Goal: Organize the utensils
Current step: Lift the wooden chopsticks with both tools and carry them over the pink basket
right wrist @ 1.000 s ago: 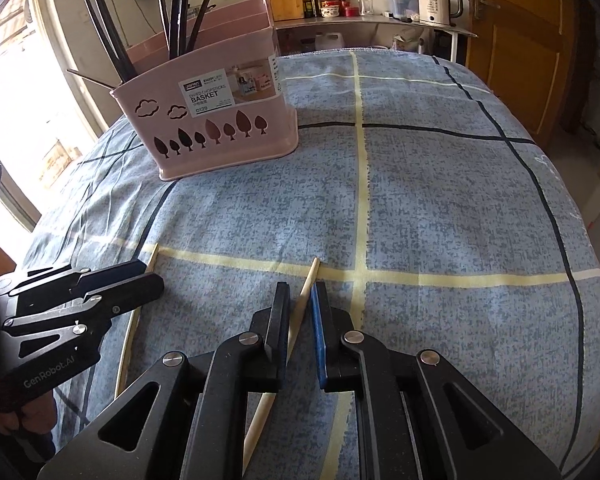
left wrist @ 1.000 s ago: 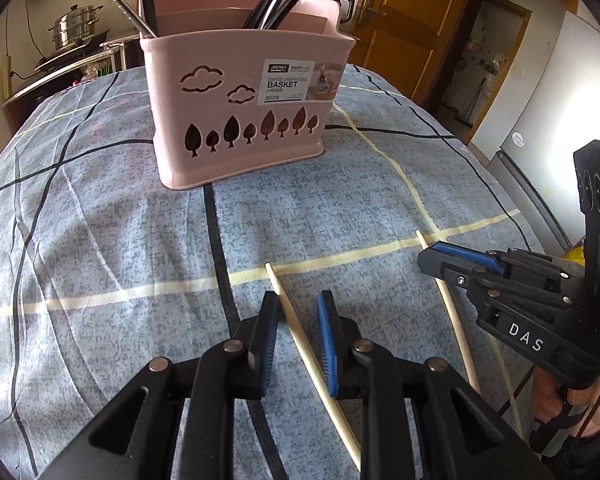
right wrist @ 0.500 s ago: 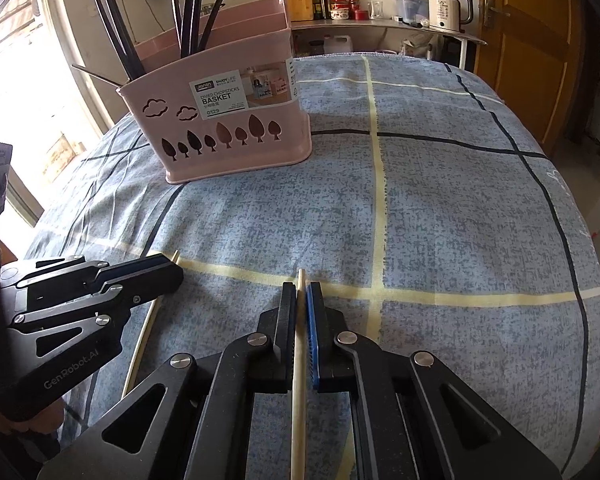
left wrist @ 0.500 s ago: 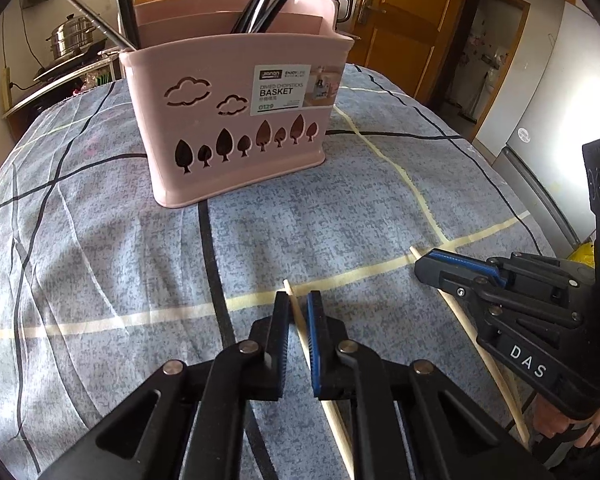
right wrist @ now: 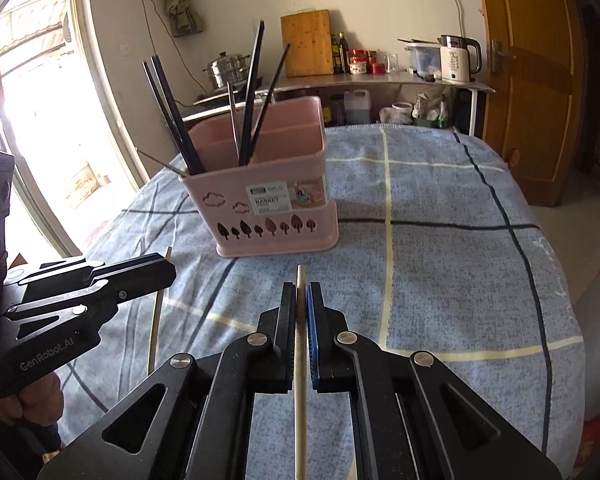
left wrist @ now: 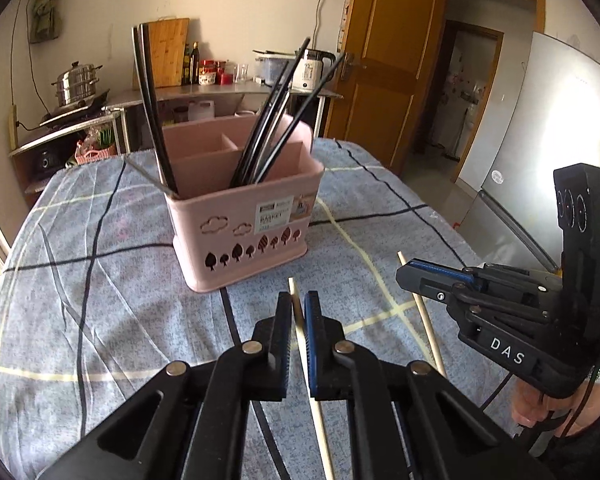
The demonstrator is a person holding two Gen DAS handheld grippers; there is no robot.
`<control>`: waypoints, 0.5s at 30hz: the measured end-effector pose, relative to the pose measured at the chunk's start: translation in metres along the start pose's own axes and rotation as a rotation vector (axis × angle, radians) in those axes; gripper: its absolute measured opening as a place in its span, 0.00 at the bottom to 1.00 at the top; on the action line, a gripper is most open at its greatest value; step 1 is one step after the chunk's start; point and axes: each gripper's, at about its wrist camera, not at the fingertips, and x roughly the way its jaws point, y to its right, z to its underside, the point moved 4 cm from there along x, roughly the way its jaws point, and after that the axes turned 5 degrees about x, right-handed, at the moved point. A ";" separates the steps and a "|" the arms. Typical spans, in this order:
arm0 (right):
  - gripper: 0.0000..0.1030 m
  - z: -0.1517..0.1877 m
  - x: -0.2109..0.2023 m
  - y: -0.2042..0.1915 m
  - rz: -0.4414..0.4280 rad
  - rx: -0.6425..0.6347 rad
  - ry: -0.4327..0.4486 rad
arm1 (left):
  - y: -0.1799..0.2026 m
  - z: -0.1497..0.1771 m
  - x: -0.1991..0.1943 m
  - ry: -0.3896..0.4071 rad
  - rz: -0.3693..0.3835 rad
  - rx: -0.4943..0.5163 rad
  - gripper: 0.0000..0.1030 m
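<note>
Short of the pink basket (left wrist: 244, 216), both grippers (left wrist: 299, 312) (right wrist: 302, 304) clamped on wooden chopsticks (left wrist: 296, 308) (right wrist: 300, 344).

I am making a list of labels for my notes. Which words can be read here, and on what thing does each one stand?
"BASKET": white sticker on the pink plastic utensil basket; its smaller print is unreadable.
"DAS": right hand-held gripper.
"GenRobot.AI": left hand-held gripper.
White electric kettle print: too small.

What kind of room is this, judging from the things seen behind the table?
Most likely a home kitchen or dining area. A metal shelf along the wall holds a steel steamer pot, a wooden cutting board and an electric kettle, and a refrigerator stands by the door.
</note>
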 end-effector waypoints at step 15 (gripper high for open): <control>0.05 -0.044 -0.039 -0.015 -0.012 -0.048 0.140 | -0.001 -0.040 -0.032 0.094 0.011 0.047 0.05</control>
